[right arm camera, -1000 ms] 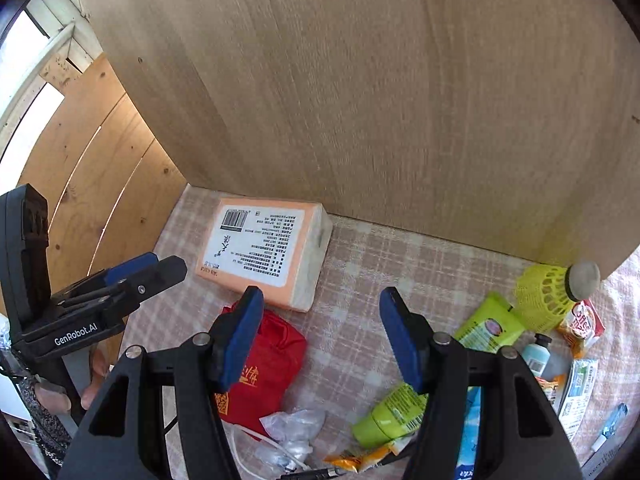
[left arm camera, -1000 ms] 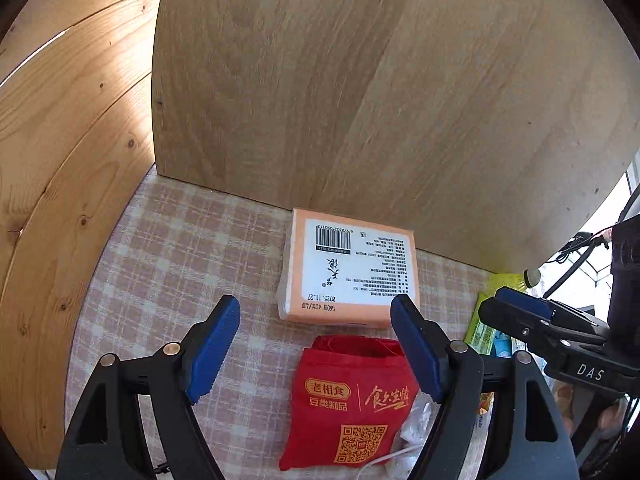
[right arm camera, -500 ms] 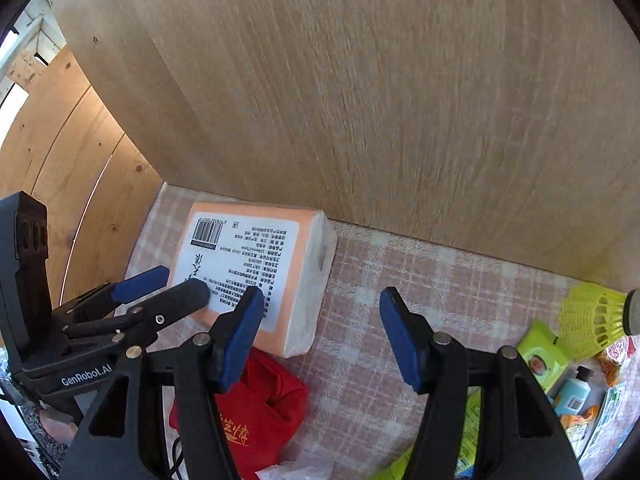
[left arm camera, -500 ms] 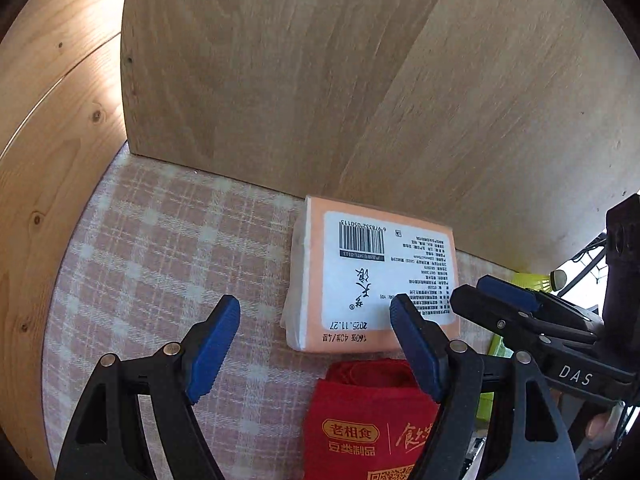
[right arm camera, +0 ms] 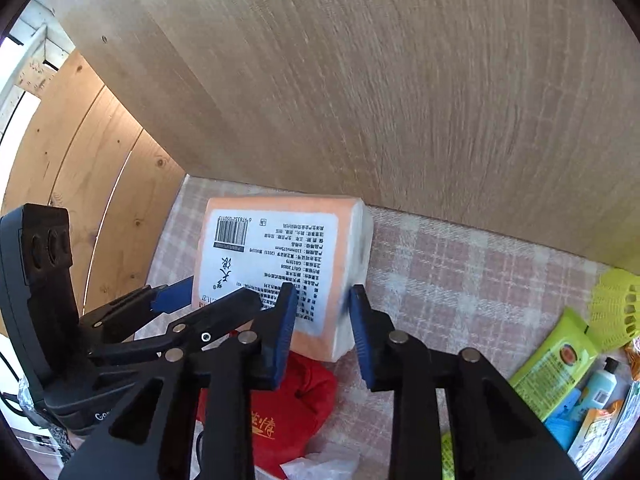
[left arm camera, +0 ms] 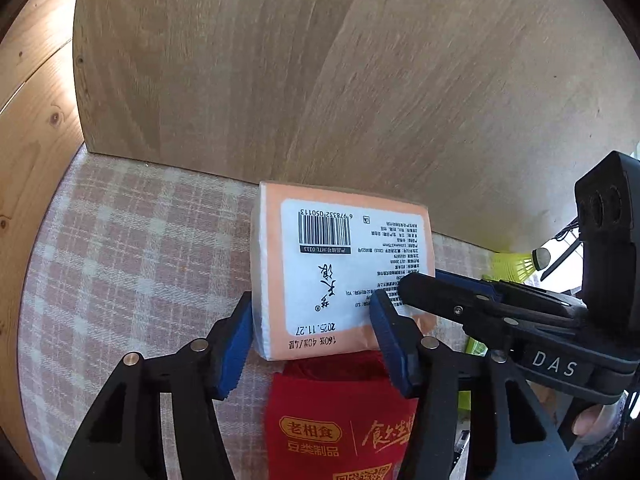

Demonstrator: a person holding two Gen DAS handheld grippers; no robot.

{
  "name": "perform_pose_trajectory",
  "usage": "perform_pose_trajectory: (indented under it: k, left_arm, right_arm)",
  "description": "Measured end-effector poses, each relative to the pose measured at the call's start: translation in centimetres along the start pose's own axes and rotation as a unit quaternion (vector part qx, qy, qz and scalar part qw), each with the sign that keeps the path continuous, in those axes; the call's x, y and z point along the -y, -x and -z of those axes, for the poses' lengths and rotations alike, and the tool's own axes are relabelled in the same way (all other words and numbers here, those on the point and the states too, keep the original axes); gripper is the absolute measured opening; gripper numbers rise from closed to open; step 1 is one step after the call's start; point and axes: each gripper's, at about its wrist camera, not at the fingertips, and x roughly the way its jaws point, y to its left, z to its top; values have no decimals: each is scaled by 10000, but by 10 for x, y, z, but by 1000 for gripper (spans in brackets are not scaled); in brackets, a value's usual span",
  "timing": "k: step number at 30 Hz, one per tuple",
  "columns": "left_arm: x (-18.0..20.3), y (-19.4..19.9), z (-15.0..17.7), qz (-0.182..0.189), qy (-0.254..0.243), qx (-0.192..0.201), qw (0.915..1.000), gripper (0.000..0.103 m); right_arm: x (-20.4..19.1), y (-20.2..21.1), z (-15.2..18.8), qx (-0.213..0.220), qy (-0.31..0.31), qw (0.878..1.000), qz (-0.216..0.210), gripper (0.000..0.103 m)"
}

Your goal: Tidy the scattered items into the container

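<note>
An orange and white tissue pack (left arm camera: 340, 272) lies label up on the checked cloth, close to the wooden back panel. My left gripper (left arm camera: 314, 338) is closed on its near left corner, with one blue pad on the white side and one on the label. My right gripper (right arm camera: 322, 322) is closed on its near right corner (right arm camera: 320, 280), pads pressed on either side. Each gripper shows in the other's view. A red snack bag (left arm camera: 340, 420) lies just in front of the pack, under the fingers.
Wooden back panel (left arm camera: 320, 80) and plank side wall (left arm camera: 28, 140) box in the far and left sides. To the right lie a yellow shuttlecock (right arm camera: 616, 308), a green tube (right arm camera: 556, 364), a small blue bottle (right arm camera: 600, 388) and several packets. Crumpled clear plastic (right arm camera: 320, 464) lies near the front.
Both grippers have moved forward to the tissue pack and shut on its near corners. They were open and apart from it before.
</note>
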Motion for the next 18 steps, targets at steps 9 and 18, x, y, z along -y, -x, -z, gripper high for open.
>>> perform_pose_trajectory:
  k: [9, 18]
  left_arm:
    - [45, 53, 16, -87, -342, 418, 9985, 54]
    - [153, 97, 27, 302, -1086, 766, 9907, 54]
  right_arm:
    - [-6, 62, 16, 472, 48, 9988, -145, 28]
    - [36, 189, 69, 1269, -90, 9919, 40, 28]
